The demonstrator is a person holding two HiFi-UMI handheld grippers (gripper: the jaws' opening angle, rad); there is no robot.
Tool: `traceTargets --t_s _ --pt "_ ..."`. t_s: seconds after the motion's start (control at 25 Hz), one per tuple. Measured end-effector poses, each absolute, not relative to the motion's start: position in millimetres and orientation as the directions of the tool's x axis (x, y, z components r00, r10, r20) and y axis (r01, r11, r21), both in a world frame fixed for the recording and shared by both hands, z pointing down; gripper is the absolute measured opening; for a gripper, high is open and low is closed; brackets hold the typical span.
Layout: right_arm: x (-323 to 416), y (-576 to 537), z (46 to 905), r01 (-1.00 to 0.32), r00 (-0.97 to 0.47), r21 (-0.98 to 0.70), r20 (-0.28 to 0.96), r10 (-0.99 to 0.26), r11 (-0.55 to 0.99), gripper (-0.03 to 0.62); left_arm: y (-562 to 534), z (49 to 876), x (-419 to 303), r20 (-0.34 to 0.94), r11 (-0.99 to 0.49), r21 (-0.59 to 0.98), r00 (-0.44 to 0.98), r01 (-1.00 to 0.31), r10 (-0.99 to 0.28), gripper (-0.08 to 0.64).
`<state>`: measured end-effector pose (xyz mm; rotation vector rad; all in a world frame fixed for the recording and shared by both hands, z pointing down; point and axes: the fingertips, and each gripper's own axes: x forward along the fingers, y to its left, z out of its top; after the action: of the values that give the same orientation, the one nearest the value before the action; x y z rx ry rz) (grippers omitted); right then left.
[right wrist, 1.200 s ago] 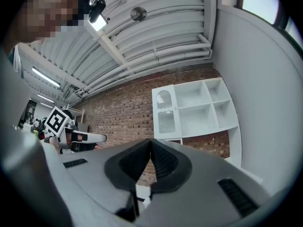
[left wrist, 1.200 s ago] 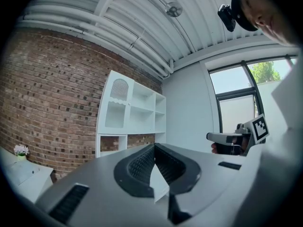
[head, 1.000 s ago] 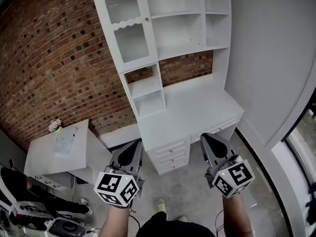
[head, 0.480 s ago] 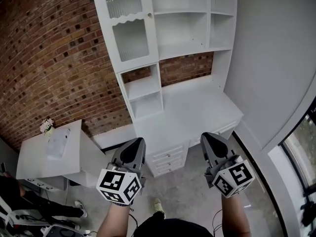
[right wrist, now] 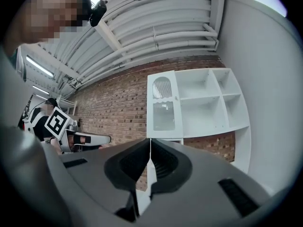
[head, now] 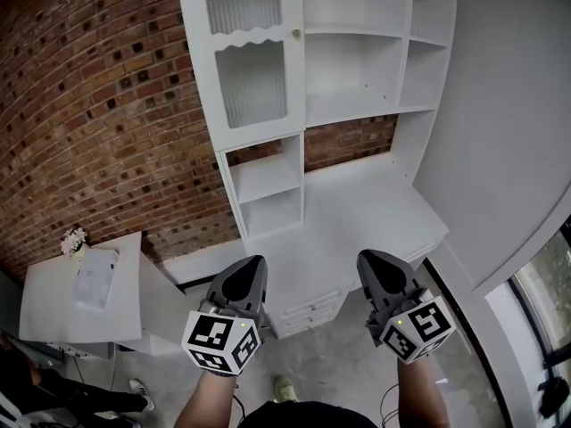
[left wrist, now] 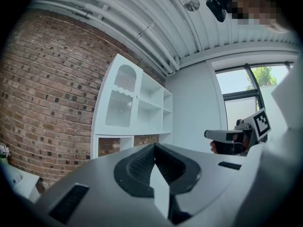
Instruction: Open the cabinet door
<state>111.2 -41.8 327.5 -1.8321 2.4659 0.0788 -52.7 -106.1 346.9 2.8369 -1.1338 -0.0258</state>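
Note:
A white cabinet door (head: 250, 56) with ribbed glass panels stands closed at the upper left of a white desk hutch; its small knob (head: 296, 33) sits on the right edge. The door also shows in the left gripper view (left wrist: 120, 98) and the right gripper view (right wrist: 163, 107). My left gripper (head: 256, 264) and right gripper (head: 364, 259) are held level, side by side, well short of the hutch and below the door. Both are shut with nothing between the jaws.
Open shelves (head: 361, 56) fill the hutch right of the door. The white desk top (head: 357, 212) with drawers (head: 303, 310) lies ahead. A brick wall (head: 98, 114) is on the left, a small white table (head: 53, 301) at lower left, and a grey wall (head: 517, 123) on the right.
Both grippers have moved forward toward the desk and hutch together. The cabinet now looms larger and nearer in the head view. Both jaws stayed shut.

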Motion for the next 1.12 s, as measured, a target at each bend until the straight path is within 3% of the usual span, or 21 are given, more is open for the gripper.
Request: traceTargets --t_s 0.56,1.12 --pt "87 -156 332 -0.961 -0.276 0.026 -0.074 -0.958 0.275 0.006 -210 359 -67 0.01 -0.735 0.111 0.741 -0.669 -0.672 0.006" --pt "124 -296 328 -0.908 -0.418 0.023 -0.096 -0.903 0.418 0.023 -299 349 -32 0.009 -0.658 0.094 0.662 -0.747 -0.75 0.006"
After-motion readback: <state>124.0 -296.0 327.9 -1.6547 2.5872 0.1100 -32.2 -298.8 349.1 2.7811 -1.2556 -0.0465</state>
